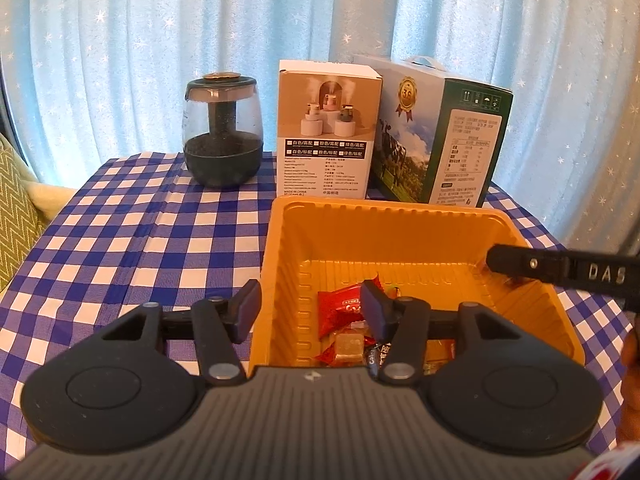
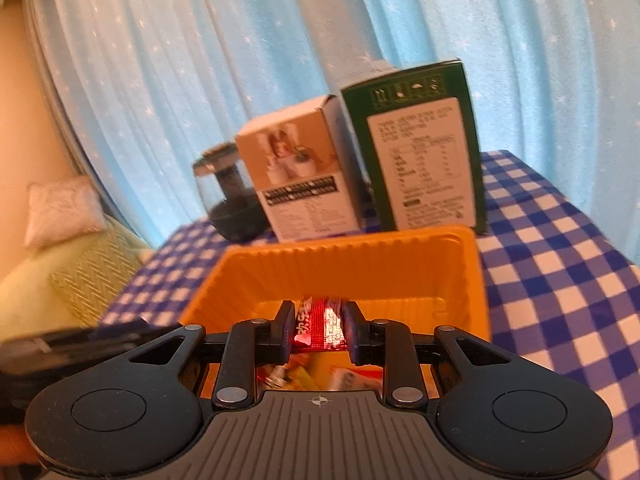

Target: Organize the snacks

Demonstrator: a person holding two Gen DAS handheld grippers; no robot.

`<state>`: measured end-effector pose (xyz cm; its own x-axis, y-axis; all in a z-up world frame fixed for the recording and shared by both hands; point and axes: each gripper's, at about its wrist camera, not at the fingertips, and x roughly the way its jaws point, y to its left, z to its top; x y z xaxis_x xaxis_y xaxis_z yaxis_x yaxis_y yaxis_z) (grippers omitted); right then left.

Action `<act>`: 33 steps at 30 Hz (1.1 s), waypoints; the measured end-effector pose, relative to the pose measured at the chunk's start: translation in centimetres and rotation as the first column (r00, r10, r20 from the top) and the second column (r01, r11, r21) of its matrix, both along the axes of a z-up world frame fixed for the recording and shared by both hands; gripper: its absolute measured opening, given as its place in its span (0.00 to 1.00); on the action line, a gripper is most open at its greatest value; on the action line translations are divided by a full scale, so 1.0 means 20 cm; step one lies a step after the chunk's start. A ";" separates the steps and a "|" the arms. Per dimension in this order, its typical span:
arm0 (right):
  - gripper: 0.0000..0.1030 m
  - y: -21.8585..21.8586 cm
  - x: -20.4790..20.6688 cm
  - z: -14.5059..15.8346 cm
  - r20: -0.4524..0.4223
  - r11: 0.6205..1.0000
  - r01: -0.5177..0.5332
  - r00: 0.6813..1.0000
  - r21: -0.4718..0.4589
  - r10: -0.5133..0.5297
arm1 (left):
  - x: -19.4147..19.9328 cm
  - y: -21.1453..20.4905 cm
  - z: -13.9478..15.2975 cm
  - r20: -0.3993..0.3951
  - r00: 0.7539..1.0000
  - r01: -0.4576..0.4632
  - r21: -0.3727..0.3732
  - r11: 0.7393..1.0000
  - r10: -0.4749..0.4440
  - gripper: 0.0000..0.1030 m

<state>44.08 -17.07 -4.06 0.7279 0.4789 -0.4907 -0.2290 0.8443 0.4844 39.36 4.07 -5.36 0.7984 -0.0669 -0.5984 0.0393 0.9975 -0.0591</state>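
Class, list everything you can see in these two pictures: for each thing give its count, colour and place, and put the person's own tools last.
Tray: one, orange, on the tablecloth, near the viewer.
Snack packets: several, mostly red, inside the tray.
Red packet: one, red, between the right claw's fingers above the tray.
Jar: one, clear with dark contents, back left.
White box: one, white and tan, behind the tray.
Green box: one, green and white, right of the white box.
Tablecloth: one, blue-white check.
Curtain: light blue, behind.
Left claw: open, straddling the tray's left wall.
Right claw: holding the red packet.
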 end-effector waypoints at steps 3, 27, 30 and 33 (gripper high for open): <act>0.68 -0.05 0.00 -0.01 -0.009 0.997 0.028 1.000 0.067 -0.028 | -0.01 0.00 -0.01 -0.001 1.000 -0.020 0.007 1.000 0.020 0.66; 0.73 -0.18 -0.53 0.09 -0.094 0.985 0.065 0.992 -0.160 -0.081 | -0.56 -0.09 0.13 -0.010 0.999 -0.049 -0.004 0.999 0.049 1.00; 0.74 -0.22 -0.69 0.17 -0.094 0.983 0.064 0.992 -0.174 -0.081 | -0.71 -0.11 0.19 -0.026 0.998 -0.056 -0.026 0.998 0.056 1.00; 0.76 -0.26 -0.85 0.23 -0.106 0.982 0.067 0.991 -0.178 -0.086 | -0.88 -0.16 0.25 -0.024 0.998 -0.056 -0.008 0.998 0.055 1.00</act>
